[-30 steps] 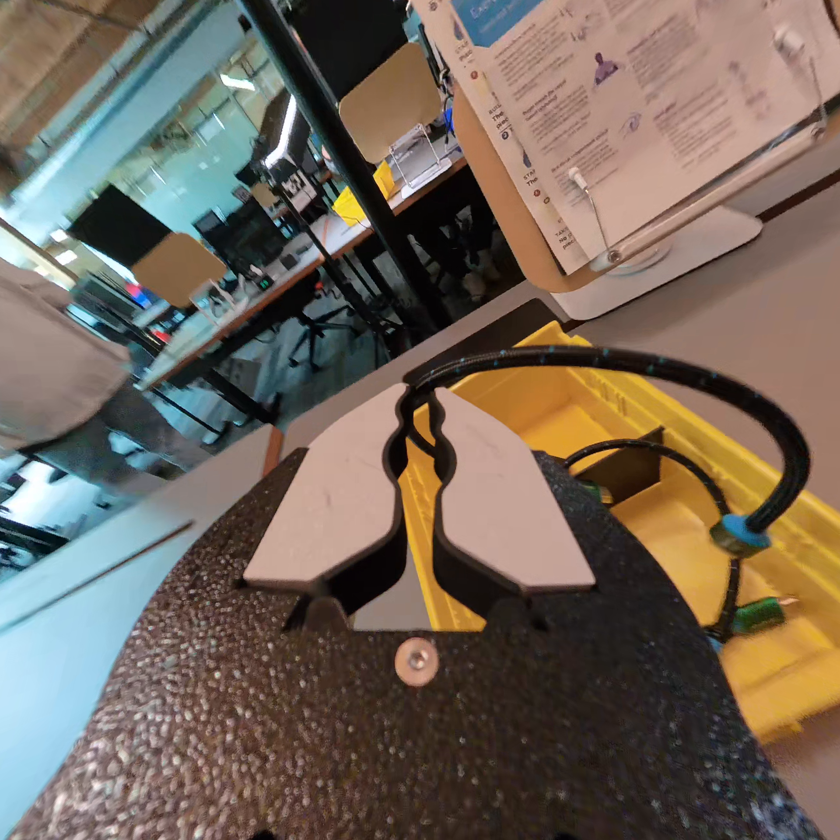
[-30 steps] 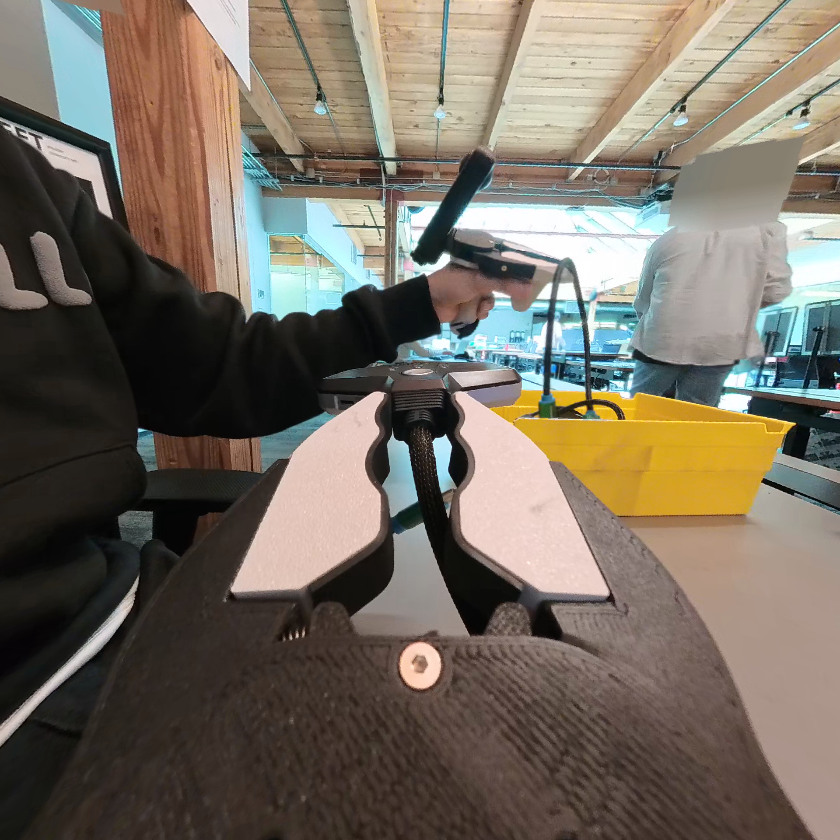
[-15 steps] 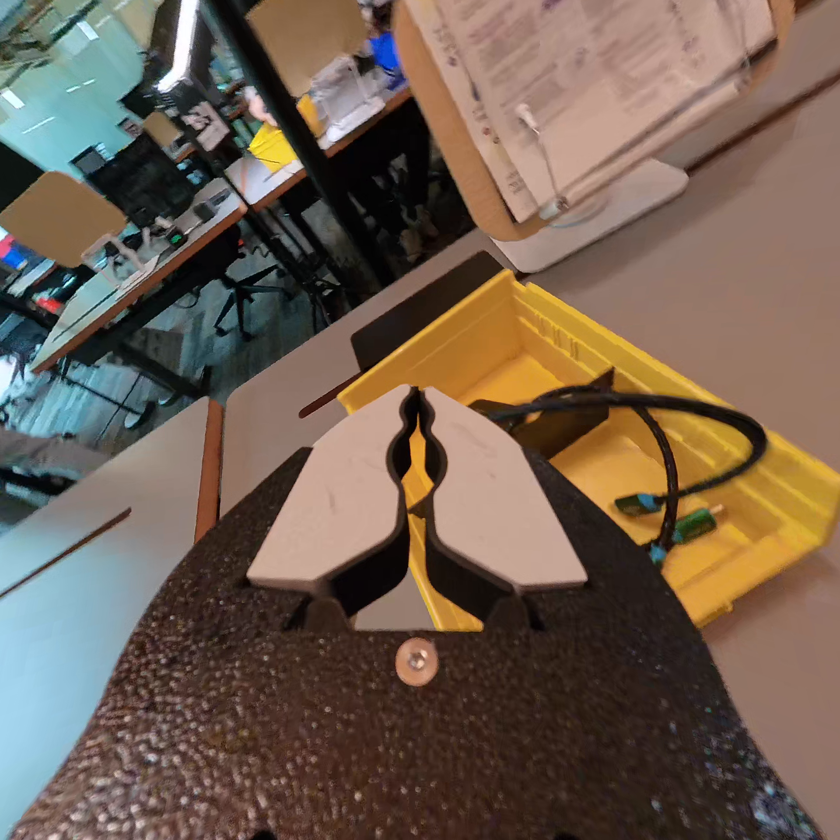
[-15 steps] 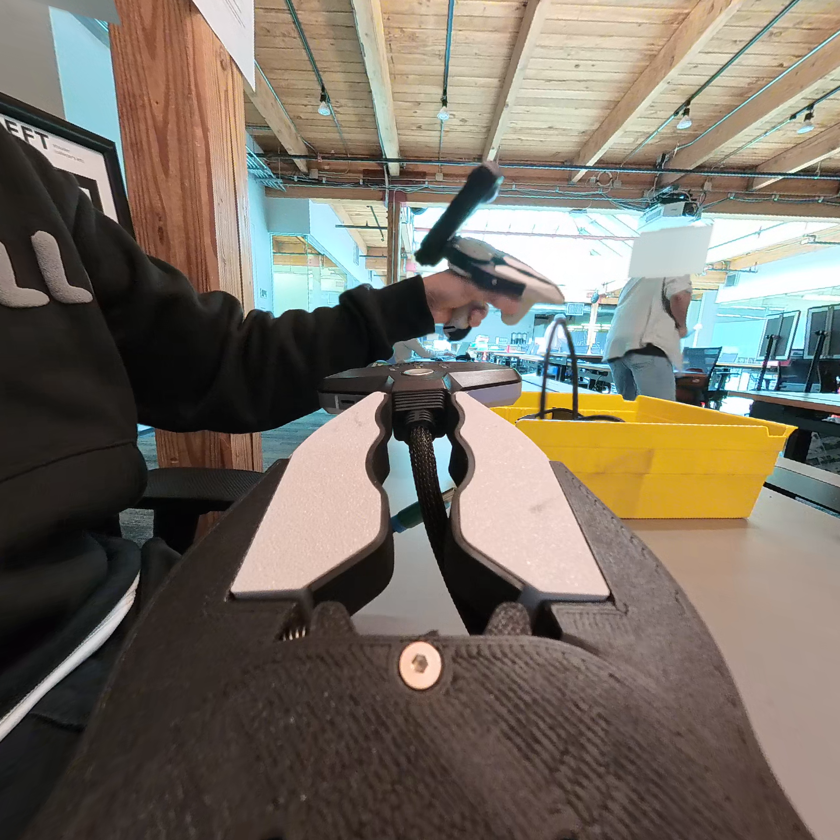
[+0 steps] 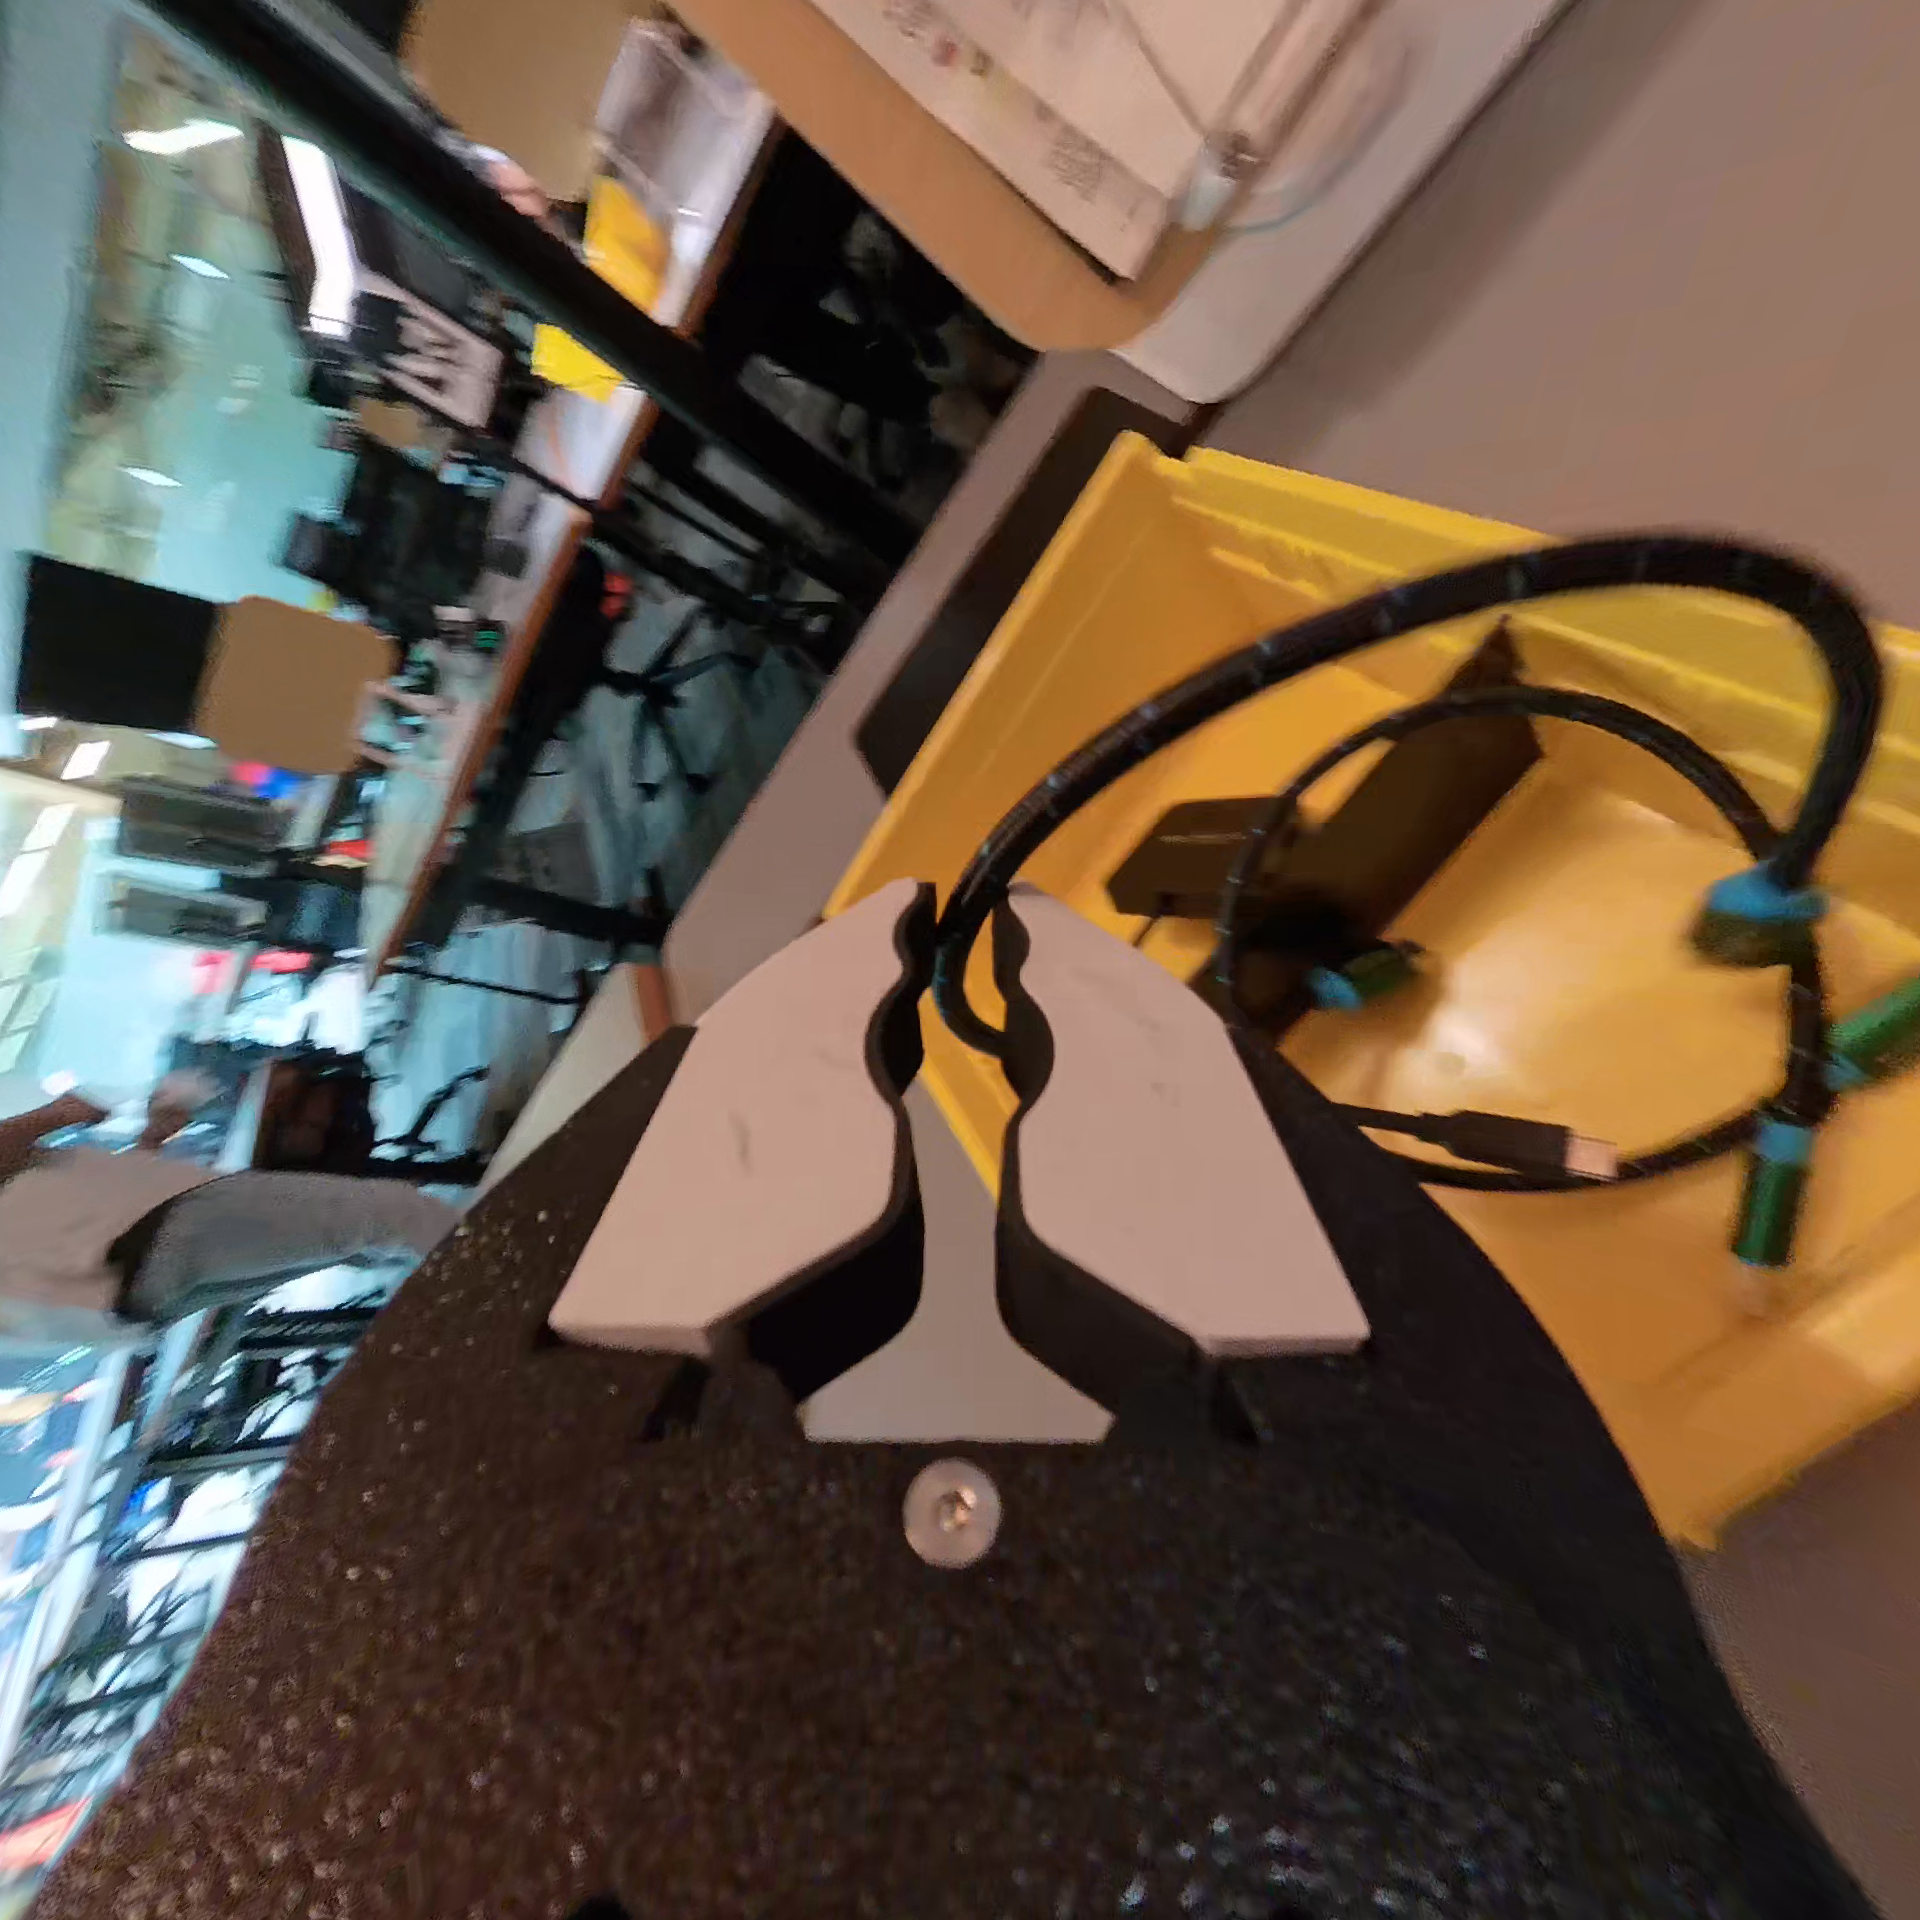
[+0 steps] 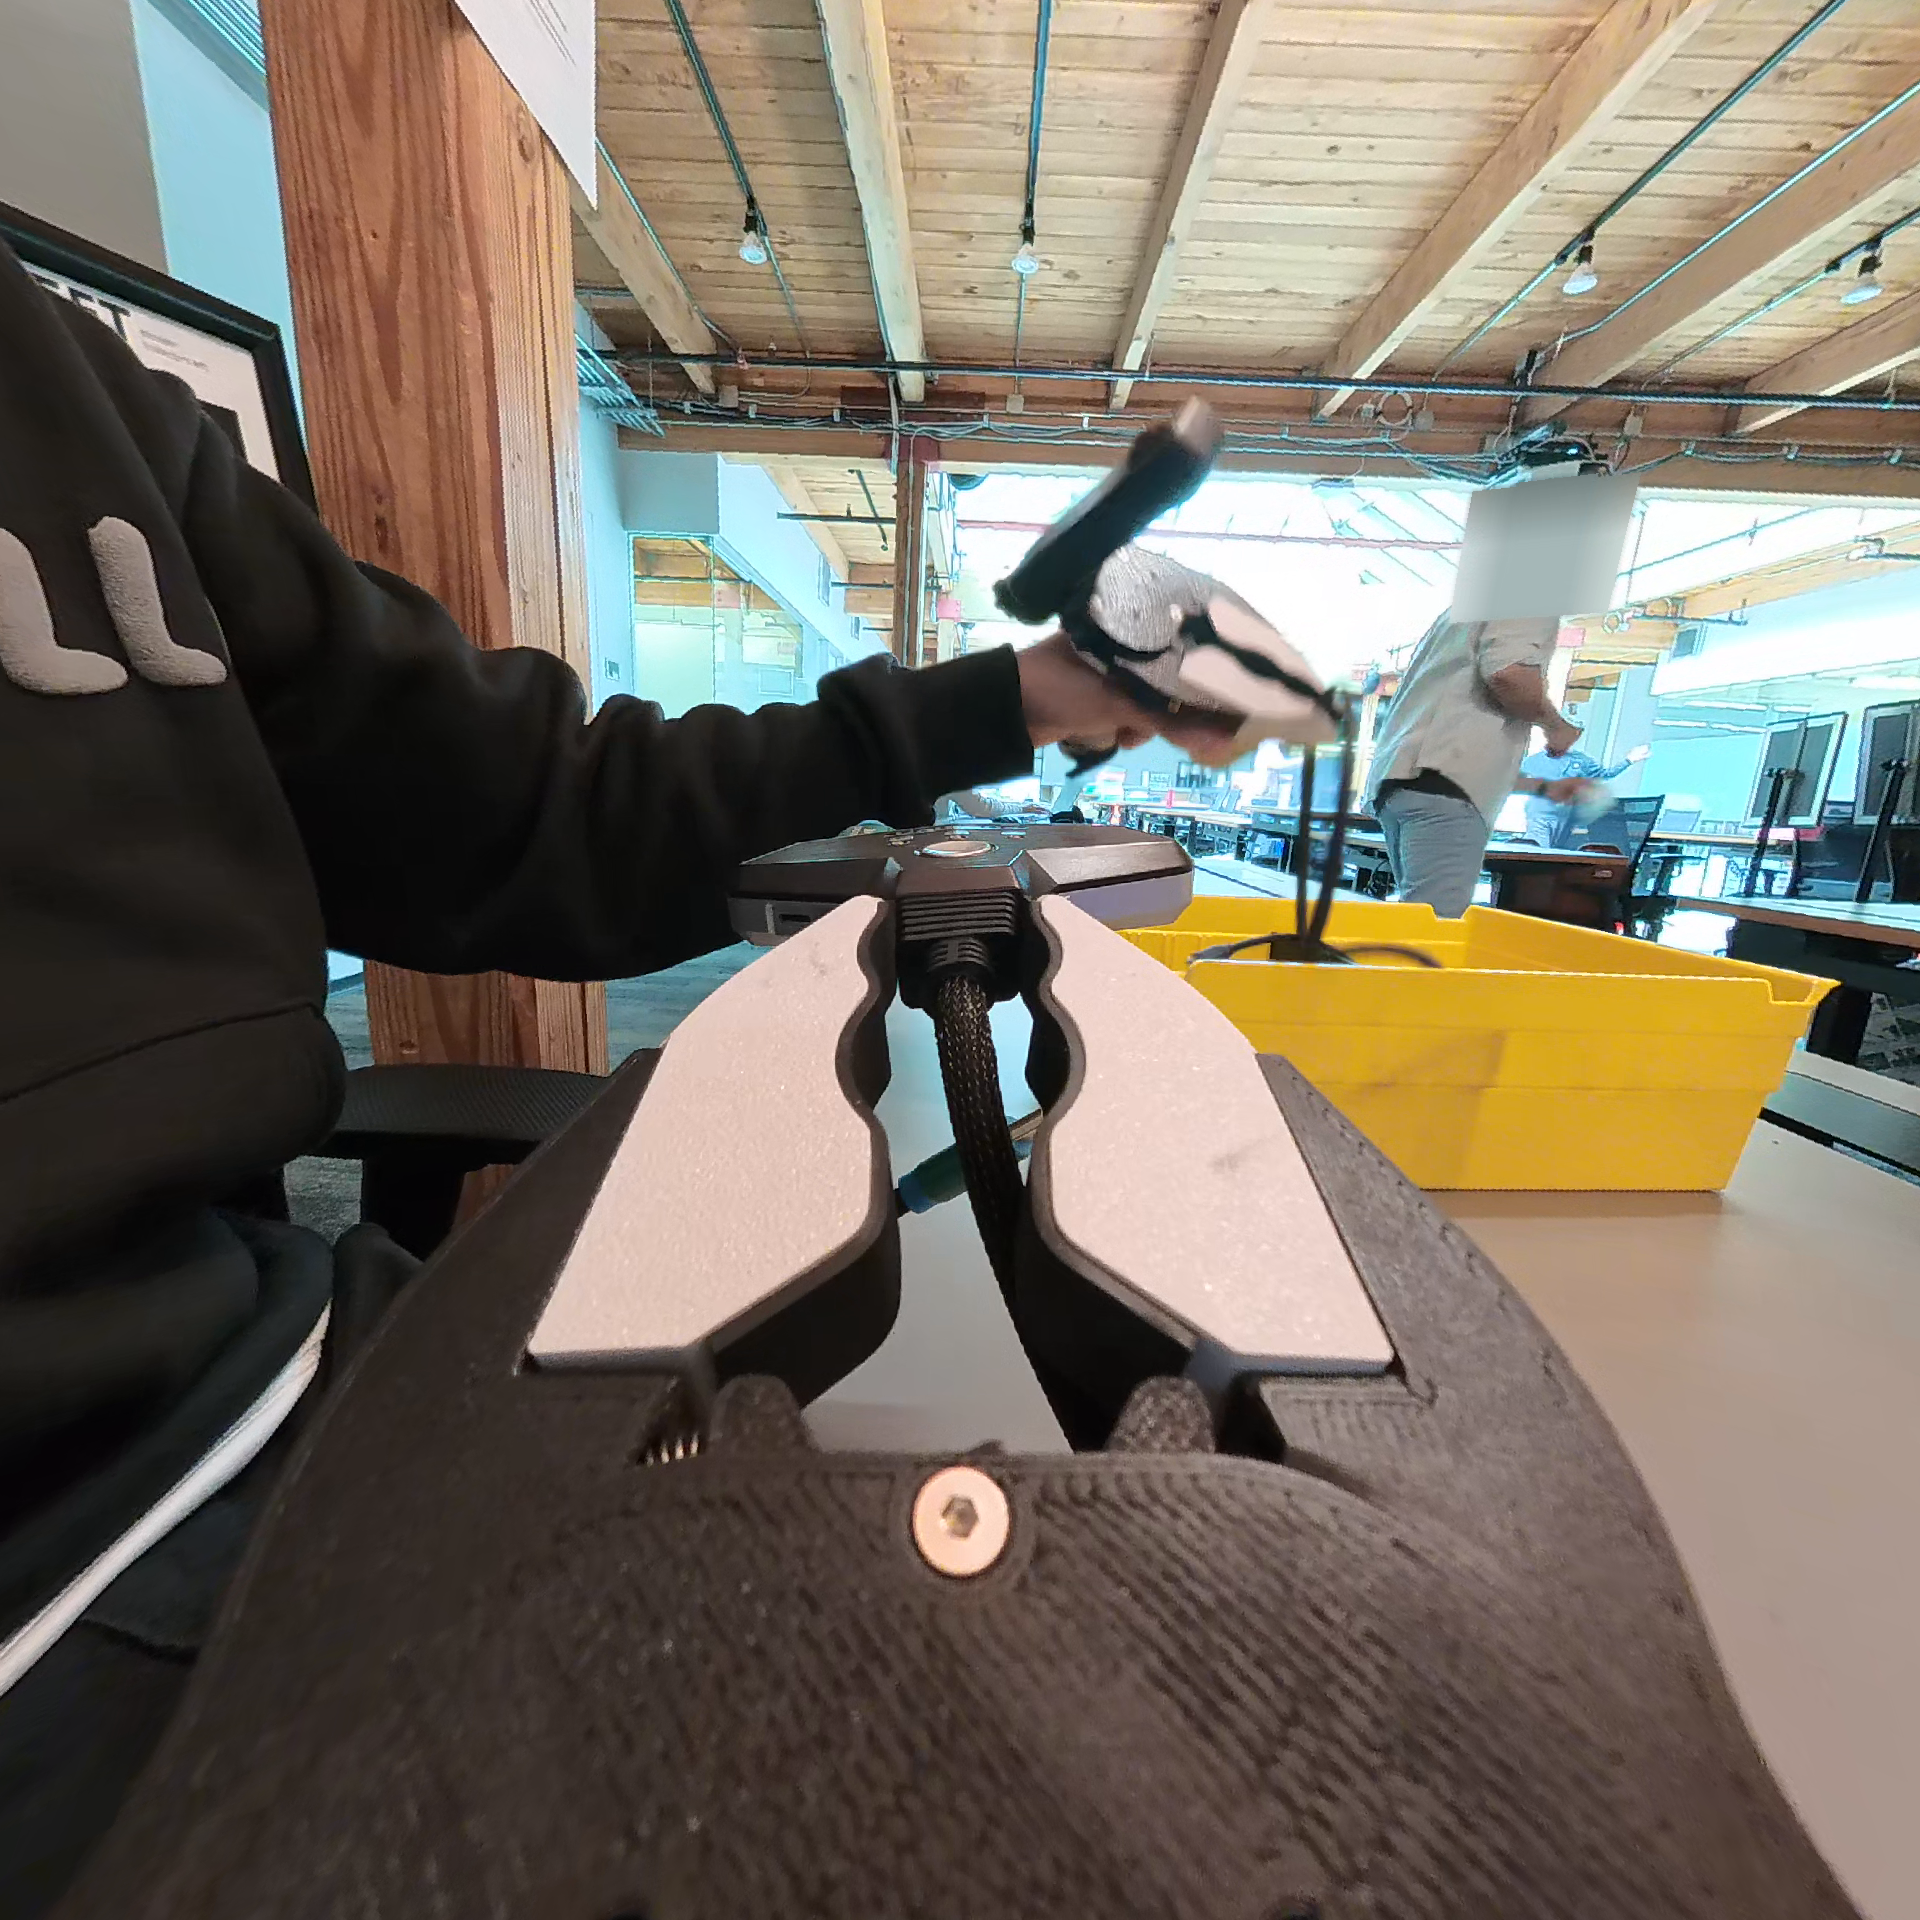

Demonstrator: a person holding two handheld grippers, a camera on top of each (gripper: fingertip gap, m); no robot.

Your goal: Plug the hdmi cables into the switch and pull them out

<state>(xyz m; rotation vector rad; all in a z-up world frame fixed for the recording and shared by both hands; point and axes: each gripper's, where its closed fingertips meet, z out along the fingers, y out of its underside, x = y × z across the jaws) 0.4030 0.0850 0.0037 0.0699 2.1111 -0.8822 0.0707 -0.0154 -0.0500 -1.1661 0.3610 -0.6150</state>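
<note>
Grey table (image 6: pixel 1714 1351) carries a yellow bin (image 6: pixel 1475 1049) on the far side. Bin holds a black divider (image 5: pixel 1423 810), a loose black cable with a silver plug (image 5: pixel 1496 1148), and several green-and-blue HDMI plugs (image 5: pixel 1756 920). HDMI switch (image 6: pixel 961 868) sits on the table just ahead of the right gripper (image 6: pixel 961 935), near the bin but outside it. Right gripper is clamped on the ribbed connector (image 6: pixel 958 920) of a braided HDMI cable (image 6: pixel 977 1112), connector butted against the switch's near edge; can't tell if fully seated. Left gripper (image 5: pixel 961 940) is held above the bin, tips pinching a second braided cable (image 5: pixel 1351 644) that arcs out and drops to a green-and-blue plug in the bin
</note>
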